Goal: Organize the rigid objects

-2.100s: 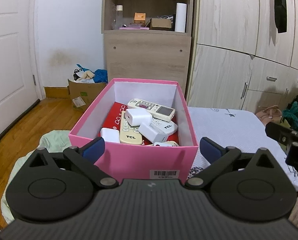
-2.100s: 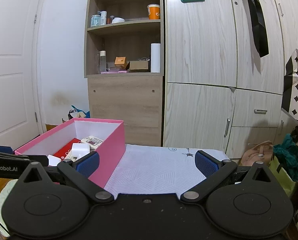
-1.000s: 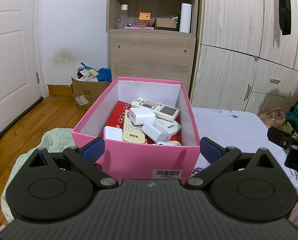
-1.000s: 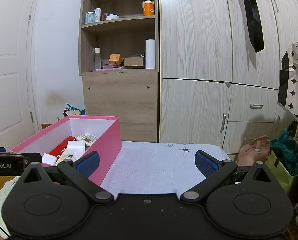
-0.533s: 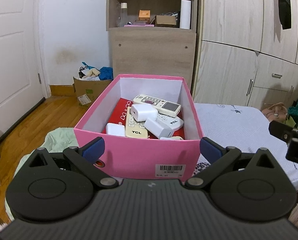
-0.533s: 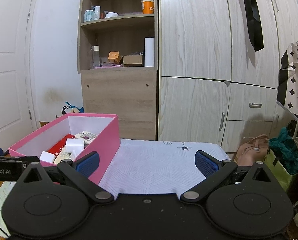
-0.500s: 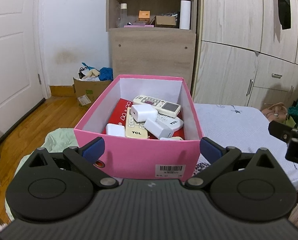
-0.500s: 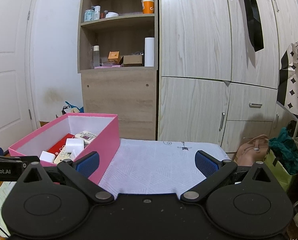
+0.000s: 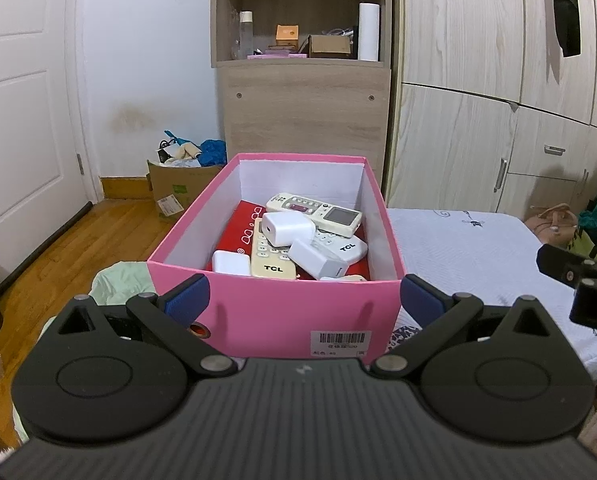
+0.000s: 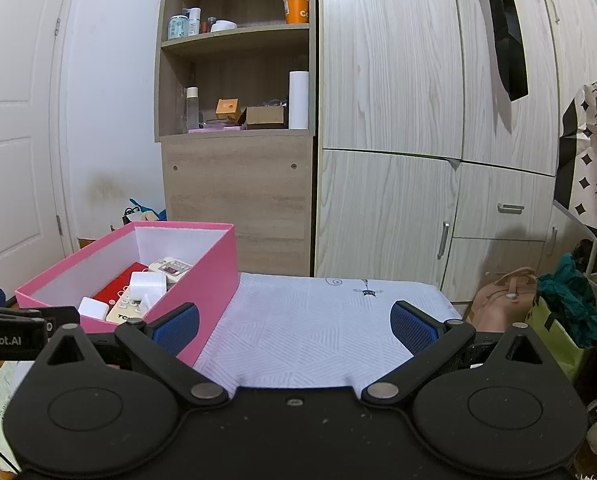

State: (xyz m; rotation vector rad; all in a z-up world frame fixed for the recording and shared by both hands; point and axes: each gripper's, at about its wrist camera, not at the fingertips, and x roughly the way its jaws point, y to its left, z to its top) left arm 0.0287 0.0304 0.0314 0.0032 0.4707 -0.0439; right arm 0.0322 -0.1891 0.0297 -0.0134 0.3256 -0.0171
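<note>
My left gripper [image 9: 302,298] gapes wide, empty, before a matte pink cardboard box [image 9: 274,312] of smooth plastic remotes [image 9: 314,210]. My right gripper [image 10: 294,326], equally wide, faces bare quilted white bedding [image 10: 310,336].

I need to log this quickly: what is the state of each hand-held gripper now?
Left hand-held gripper: open, holding nothing.
Right hand-held gripper: open, holding nothing.

Pink box [image 9: 274,316] sits open on the bed just ahead of the left claw [image 9: 300,294], filled with remotes [image 9: 313,215], white chargers [image 9: 287,228] and a red pack [image 9: 238,232].
</note>
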